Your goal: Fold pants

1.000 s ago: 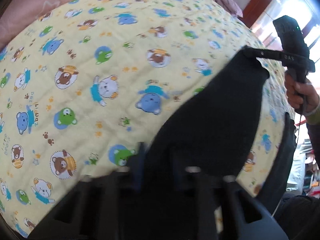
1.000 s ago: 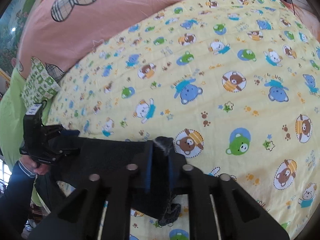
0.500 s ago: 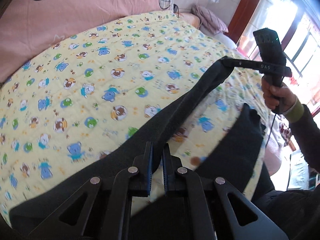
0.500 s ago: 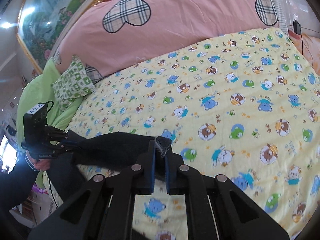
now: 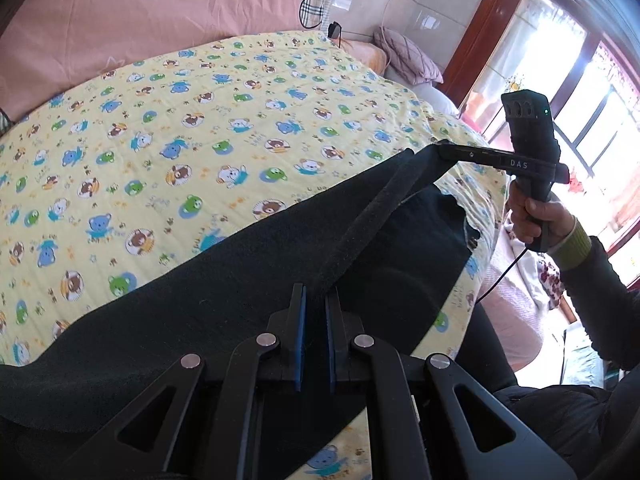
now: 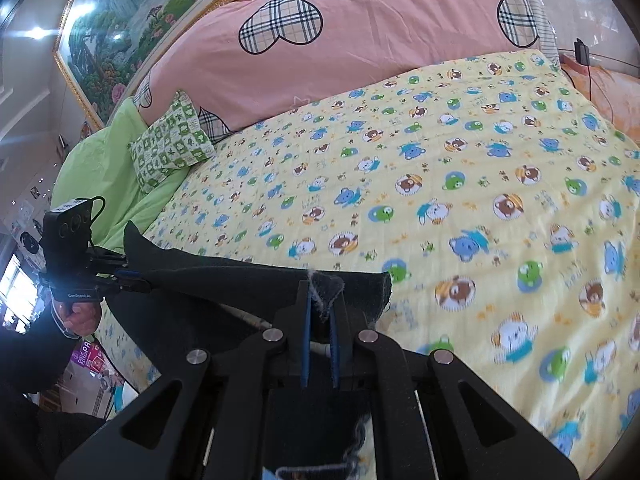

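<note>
Holding pants (image 5: 248,280) stretched between both grippers above the near edge of the bed (image 5: 200,128). Left gripper (image 5: 315,308) is clamped on one end of a taut edge, right gripper (image 6: 320,300) pinches the other end, fabric bunched between its pads. Rest of the cloth drapes down onto the quilt and over the bed's edge. Judging by this: early stage. Nothing laid flat, no fold visible. Left to do: spread on bed, fold legs together, fold lengthwise.

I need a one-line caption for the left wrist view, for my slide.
Left gripper and right gripper each pinch the dark pants, stretched over a yellow bear-print quilt.
</note>
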{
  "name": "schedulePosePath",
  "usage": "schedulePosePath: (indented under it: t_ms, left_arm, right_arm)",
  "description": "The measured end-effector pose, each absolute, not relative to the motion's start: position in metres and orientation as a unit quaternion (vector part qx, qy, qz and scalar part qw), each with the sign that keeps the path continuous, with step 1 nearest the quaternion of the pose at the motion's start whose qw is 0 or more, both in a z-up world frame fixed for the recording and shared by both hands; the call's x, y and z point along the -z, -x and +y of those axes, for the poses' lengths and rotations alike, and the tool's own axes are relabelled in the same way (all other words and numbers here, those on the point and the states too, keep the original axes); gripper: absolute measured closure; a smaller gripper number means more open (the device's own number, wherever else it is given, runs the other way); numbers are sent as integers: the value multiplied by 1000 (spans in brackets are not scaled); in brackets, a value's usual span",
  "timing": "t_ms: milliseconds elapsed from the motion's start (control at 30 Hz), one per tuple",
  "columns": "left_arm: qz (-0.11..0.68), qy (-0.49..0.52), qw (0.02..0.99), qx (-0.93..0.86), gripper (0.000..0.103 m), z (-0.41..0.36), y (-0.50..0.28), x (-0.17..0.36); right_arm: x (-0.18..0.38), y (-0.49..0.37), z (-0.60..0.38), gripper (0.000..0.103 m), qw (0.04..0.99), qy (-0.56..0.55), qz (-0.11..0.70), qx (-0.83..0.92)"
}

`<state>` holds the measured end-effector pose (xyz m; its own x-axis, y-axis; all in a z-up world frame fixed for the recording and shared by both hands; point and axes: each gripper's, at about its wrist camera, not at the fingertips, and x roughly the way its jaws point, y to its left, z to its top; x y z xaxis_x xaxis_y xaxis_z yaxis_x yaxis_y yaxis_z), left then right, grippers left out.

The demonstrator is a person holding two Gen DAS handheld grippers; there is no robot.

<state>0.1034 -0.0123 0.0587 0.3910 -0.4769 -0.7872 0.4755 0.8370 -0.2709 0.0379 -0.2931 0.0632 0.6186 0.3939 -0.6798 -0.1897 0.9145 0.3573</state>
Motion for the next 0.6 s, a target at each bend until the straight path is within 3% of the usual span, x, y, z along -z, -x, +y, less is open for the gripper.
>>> schedulePosePath:
  t_ms: [333, 600]
  left_arm:
    - [453, -7, 839, 301, 96, -26, -70, -66]
    - [479, 7, 823, 305, 96, -34, -57, -31]
  right_arm:
    - [-72, 16, -290, 95, 902, -110, 386, -159]
    - [-31, 38, -289, 95, 887, -121, 424, -134]
